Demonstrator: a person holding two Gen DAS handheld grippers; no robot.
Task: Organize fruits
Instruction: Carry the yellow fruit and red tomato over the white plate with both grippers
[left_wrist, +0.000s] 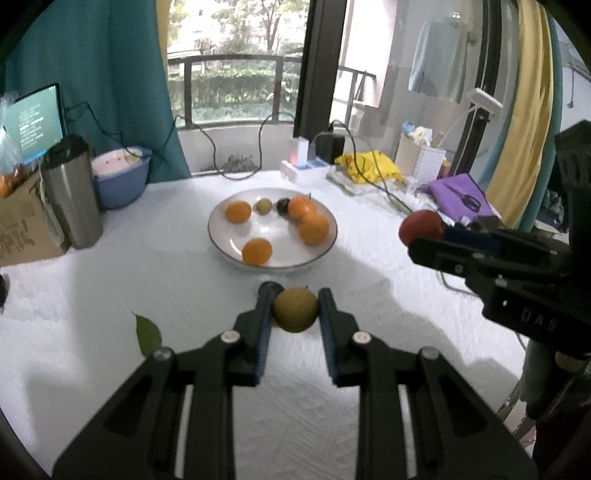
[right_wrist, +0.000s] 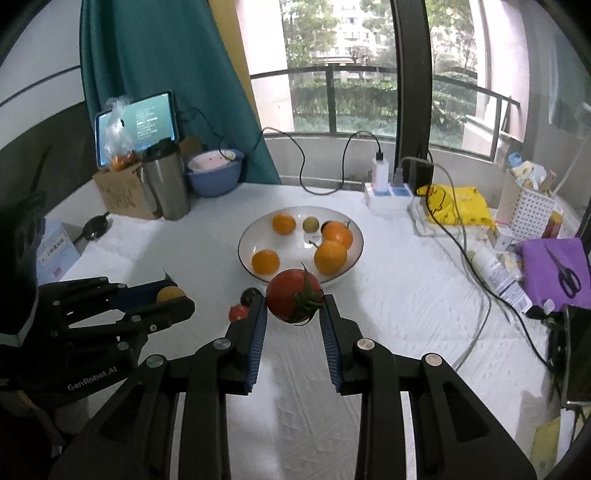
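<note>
Above the bench, short of the bowl, we hold a greenish fruit clamped in our left gripper and a tomato in our right gripper, likely ready to join the oranges.

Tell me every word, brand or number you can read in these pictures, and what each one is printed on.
"GenRobot.AI": white letters on the side of the left tongs, seen from the right wrist view.
Tablet screen: lines of text, too small to read.
Cardboard box: faint print, blurred.
Small white card at the table's left edge: print too small to read.
White bottle lying by the purple cloth: label unreadable.
Right tongs: raised marks on its body, not legible.
</note>
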